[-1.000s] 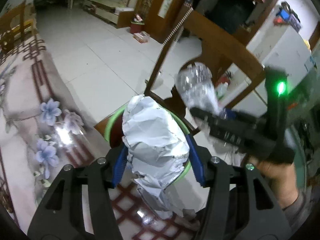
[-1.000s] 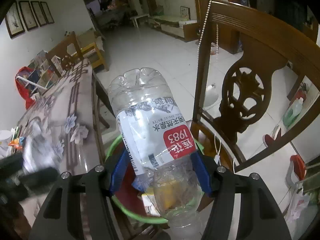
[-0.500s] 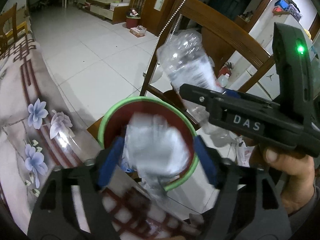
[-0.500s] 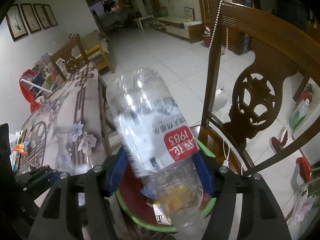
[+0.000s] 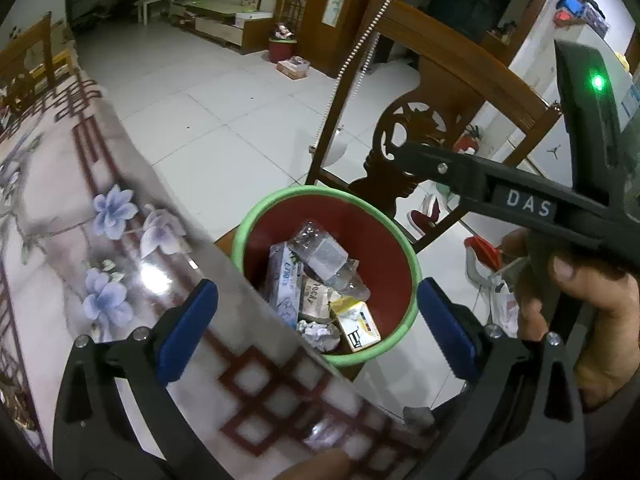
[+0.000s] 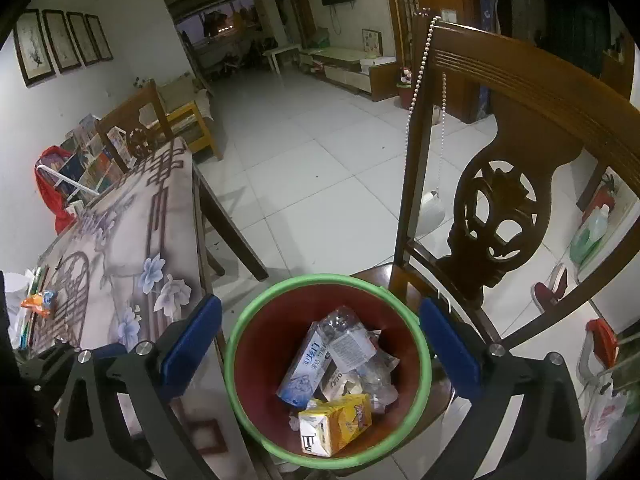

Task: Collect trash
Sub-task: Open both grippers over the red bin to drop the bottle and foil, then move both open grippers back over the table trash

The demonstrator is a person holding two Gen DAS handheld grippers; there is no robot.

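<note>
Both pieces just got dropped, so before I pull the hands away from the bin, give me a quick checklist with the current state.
1. Left gripper jaws empty: ok, they have just been opening, nothing between them.
2. Right gripper jaws empty: ok, likewise just opened.
3. Plastic bottle inside the bin: ok, lying on the cartons.
4. Crumpled paper inside: ok, beside the yellow carton.
5. Bin steady on the chair: cannot tell.
6. More trash on the table: cannot tell; a small orange item lies at its far end.
</note>
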